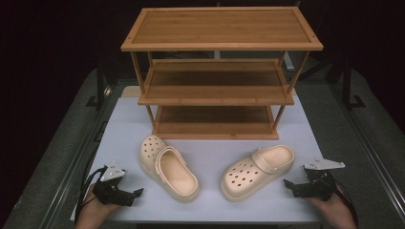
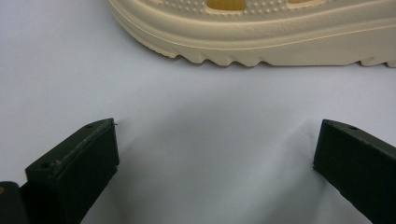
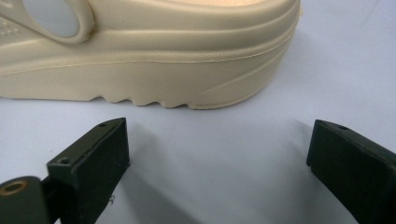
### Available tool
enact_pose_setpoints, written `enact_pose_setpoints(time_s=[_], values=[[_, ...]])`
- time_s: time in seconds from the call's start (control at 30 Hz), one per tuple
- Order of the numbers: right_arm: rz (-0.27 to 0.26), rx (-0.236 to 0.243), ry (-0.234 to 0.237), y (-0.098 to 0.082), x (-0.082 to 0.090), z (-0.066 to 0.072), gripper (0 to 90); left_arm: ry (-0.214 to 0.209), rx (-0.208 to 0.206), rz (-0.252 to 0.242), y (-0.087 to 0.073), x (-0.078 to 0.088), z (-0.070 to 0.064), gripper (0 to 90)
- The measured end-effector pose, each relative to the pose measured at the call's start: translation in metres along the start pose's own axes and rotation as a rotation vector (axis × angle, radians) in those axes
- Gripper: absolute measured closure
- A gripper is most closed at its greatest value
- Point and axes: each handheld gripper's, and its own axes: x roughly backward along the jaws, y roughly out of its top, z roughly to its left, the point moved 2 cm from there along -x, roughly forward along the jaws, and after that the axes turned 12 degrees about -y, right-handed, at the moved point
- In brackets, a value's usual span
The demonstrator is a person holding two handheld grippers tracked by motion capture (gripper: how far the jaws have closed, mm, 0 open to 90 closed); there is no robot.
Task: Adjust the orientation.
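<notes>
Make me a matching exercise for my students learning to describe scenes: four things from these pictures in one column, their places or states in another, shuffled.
Things:
1. left clog
2. right clog
3. wooden rack
4. left claw

Places or states:
A. stands at the table's far side, shelves bare
B. open, holding nothing
C. toe points toward the rack
D. toe points toward the person, heel toward the right claw

Pairs: 1-C, 2-D, 3-A, 4-B
</notes>
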Motion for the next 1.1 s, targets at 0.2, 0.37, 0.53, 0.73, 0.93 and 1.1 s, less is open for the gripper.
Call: enact_pose_setpoints(time_s=[0.2,0.37,0.53,0.73,0.93,1.1], values=[[0.000,-0.001,0.000,0.000,0.000,0.000,5.4,0.001,-0.001,-0.001,0.000,0.000,0.000,0.0],[-0.001,0.001,0.000,0.000,0.000,0.000,5.4,0.001,-0.001,-0.001,0.000,0.000,0.000,0.0],[-0.001,0.001,0.000,0.000,0.000,0.000,5.4,0.004,-0.001,-0.001,0.000,0.001,-0.001,0.8],[0.000,0.000,0.000,0.000,0.000,0.000,5.4,-0.005,0.006,-0.012,0.001,0.009,-0.002,19.1],[0.000,-0.001,0.001,0.000,0.000,0.000,5.4,-0.008,0.004,-0.079,0.005,0.022,-0.002,48.0],[0.000,-0.001,0.001,0.000,0.000,0.000,5.5,-0.008,0.036,-0.093,0.009,0.029,0.002,77.4]])
